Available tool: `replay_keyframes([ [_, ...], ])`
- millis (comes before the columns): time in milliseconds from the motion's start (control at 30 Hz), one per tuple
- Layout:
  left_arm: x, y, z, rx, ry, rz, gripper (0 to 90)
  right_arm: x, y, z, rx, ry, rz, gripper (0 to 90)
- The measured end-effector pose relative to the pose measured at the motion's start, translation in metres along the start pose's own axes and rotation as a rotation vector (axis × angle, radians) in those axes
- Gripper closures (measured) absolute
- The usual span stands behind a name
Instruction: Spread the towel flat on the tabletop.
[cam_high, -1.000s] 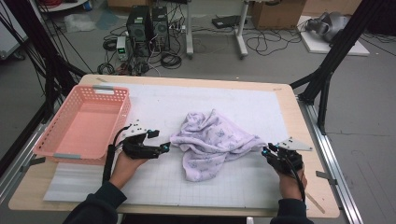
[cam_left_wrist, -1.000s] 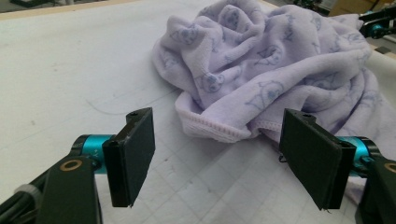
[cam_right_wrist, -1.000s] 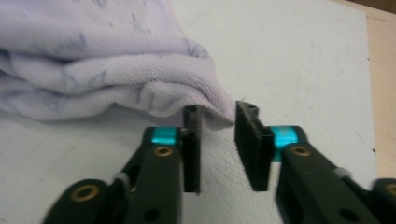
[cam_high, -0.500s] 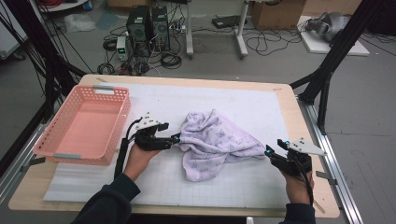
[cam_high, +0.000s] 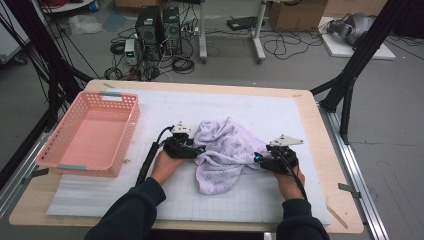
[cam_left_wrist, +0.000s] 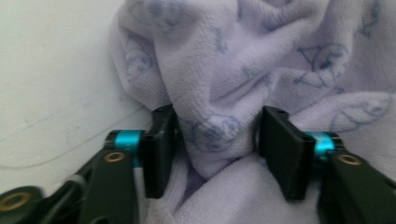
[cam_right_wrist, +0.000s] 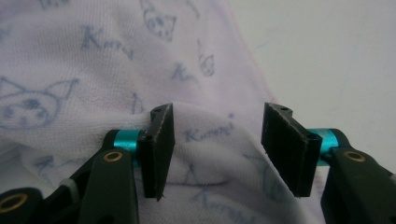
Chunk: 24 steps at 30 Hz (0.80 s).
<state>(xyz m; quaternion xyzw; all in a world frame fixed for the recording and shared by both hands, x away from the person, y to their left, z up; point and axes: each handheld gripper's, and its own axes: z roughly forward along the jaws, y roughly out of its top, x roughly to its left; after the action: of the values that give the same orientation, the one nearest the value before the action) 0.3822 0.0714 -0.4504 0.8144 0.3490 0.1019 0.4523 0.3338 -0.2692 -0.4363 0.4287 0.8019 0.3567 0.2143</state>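
Room: a grey floor (cam_high: 390, 150) behind the table, with computer towers (cam_high: 157, 22), loose cables and black frame legs.
Table: a wooden table (cam_high: 320, 107) covered by a white gridded mat (cam_high: 165, 107).
Basket: a pink plastic basket (cam_high: 127, 132) sits on the left of the mat, in the same spot as a second ago.
Towel: a crumpled lilac towel (cam_high: 227, 150) with a cartoon print lies mid-mat, between the two grippers; it is more bunched than a second ago.
Change: both hands have moved inward; a second ago each gripper stood apart from the towel, and both now reach its edges.
Left gripper: the left gripper (cam_left_wrist: 217, 135) has just been closing, and a thick fold of towel fills the gap, touching both pads (cam_left_wrist: 159, 149); whether it is firmly squeezed I cannot tell.
Right gripper: the right gripper (cam_right_wrist: 217, 135) has its jaws spread over the towel's edge; cloth lies beneath and between them, with a gap visible beside the right pad (cam_right_wrist: 285, 144).
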Motion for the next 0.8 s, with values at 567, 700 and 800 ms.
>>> replay_keyframes([
  [567,0.026,-0.024,-0.066,-0.005,0.071,-0.013,77.8,0.036,-0.022,-0.038,0.079,0.303,-0.07,82.6],
  [700,0.022,-0.028,-0.079,-0.021,0.065,0.016,76.9,0.051,-0.024,-0.048,0.075,0.341,-0.097,80.2],
  [800,0.021,-0.032,-0.081,-0.046,0.055,0.022,75.6,0.05,-0.016,-0.052,0.031,0.309,-0.087,62.3],
])
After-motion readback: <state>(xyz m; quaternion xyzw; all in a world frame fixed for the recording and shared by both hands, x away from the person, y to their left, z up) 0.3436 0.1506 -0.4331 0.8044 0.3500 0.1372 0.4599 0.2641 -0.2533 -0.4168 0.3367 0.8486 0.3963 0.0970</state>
